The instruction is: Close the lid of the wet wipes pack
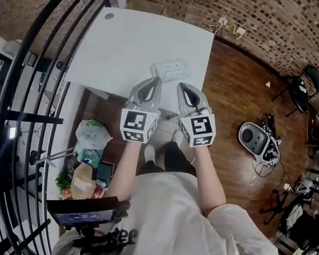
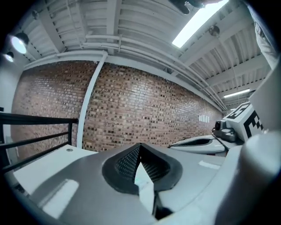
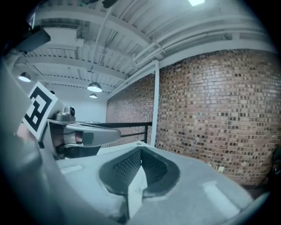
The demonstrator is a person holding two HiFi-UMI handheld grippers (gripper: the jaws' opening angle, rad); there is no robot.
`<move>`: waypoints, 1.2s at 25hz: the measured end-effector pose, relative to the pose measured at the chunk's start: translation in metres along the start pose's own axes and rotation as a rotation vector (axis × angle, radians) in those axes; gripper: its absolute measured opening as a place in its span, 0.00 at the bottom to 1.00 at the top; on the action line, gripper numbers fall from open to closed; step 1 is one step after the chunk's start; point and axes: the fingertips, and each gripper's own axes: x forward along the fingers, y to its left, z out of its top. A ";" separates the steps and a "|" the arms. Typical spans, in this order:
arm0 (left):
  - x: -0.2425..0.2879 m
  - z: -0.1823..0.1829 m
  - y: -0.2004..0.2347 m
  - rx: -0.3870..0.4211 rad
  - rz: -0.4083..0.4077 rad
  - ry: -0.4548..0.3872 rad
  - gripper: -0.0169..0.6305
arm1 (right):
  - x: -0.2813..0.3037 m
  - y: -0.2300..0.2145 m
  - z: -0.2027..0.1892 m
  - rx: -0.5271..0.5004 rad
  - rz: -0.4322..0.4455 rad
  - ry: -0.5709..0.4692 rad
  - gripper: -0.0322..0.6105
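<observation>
My left gripper (image 1: 155,80) and right gripper (image 1: 182,87) are grey, with black mesh-patterned pads (image 2: 126,165); each cube (image 1: 136,125) bears black-and-white square markers. The wet wipes pack (image 1: 171,70) is pale with a greenish tint, the table (image 1: 122,44) white, the floor (image 1: 234,91) brown wood, the wall (image 1: 250,18) red-brown brick.

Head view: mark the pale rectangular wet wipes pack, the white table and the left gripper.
pale rectangular wet wipes pack (image 1: 171,70), head view, top face.
white table (image 1: 127,44), head view, bare top.
left gripper (image 1: 155,81), head view, between fingertips.
</observation>
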 end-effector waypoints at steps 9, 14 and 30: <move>-0.035 0.046 -0.057 0.064 0.018 -0.088 0.05 | -0.075 -0.014 0.053 -0.019 -0.035 -0.147 0.03; -0.058 0.047 -0.098 0.073 0.069 -0.108 0.05 | -0.128 -0.004 0.046 -0.030 0.026 -0.190 0.03; -0.101 0.017 -0.238 0.143 0.219 -0.077 0.05 | -0.255 -0.046 0.013 0.035 0.074 -0.234 0.03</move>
